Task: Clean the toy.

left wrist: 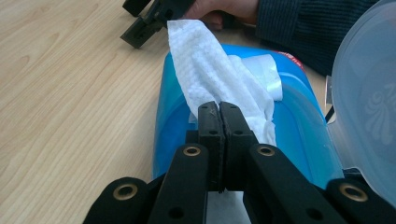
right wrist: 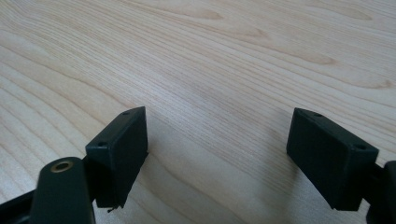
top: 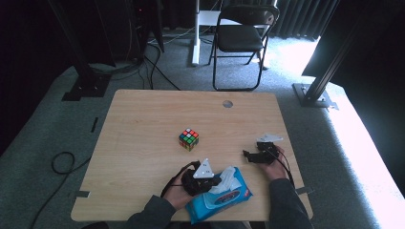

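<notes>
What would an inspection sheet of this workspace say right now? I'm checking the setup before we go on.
Surface: wooden table, bare wood around the things, a round hole near its far edge.
Job's things: blue wipes pack at the near edge, lid open; a white wipe sticks up out of it.
Clutter: Rubik's cube near the table's middle, apart from everything else.
Grippers: left gripper shut on the wipe; right gripper open over bare wood, nothing between its fingers.
Cables: a black cable on the carpet left of the table.
Surroundings: black folding chair beyond the table; dark curtains, metal frame legs.
</notes>
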{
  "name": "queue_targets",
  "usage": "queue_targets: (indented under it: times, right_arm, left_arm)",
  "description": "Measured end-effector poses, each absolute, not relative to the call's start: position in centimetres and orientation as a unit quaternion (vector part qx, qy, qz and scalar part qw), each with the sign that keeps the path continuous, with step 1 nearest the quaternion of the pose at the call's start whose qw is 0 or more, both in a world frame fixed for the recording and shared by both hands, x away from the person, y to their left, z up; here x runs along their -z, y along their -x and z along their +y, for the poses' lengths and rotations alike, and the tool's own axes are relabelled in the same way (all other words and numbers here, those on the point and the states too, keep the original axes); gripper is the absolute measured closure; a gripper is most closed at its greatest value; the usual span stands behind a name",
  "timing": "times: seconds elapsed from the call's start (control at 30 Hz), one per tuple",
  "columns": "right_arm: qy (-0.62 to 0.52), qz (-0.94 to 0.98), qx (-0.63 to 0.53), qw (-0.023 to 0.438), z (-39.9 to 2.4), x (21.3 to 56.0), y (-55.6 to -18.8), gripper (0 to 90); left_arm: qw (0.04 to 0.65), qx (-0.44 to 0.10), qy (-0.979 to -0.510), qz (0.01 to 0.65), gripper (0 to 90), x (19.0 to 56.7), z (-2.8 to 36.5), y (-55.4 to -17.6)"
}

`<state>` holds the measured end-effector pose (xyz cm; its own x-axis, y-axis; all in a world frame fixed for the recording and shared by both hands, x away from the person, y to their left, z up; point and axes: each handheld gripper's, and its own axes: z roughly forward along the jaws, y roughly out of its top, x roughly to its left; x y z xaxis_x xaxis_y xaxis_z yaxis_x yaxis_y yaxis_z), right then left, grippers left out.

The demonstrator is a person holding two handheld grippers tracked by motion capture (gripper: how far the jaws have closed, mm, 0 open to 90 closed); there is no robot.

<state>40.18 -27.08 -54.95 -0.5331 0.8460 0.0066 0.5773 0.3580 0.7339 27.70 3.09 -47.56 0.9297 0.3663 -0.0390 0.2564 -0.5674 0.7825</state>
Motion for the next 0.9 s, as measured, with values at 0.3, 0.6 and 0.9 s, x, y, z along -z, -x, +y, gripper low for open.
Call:
queue_targets:
  times: [0.3, 0.6, 0.9]
  right_arm:
    - [-0.444, 0.802, -0.352, 0.191, -27.1, 55.0, -40.2, 20.3]
    - [-0.444, 0.802, -0.352, 0.191, -27.1, 55.0, -40.2, 20.3]
    - [-0.444, 0.802, -0.352, 0.191, -27.1, 55.0, -40.2, 20.3]
  left_arm:
    - [0.434, -0.062, -0.881, 0.177, 88.8, 47.2, 3.2, -27.7]
    - [0.453, -0.064, -0.874, 0.163, 89.1, 46.2, 3.4, -27.3]
    - [0.459, -0.069, -0.868, 0.178, 89.2, 46.1, 4.0, -27.8]
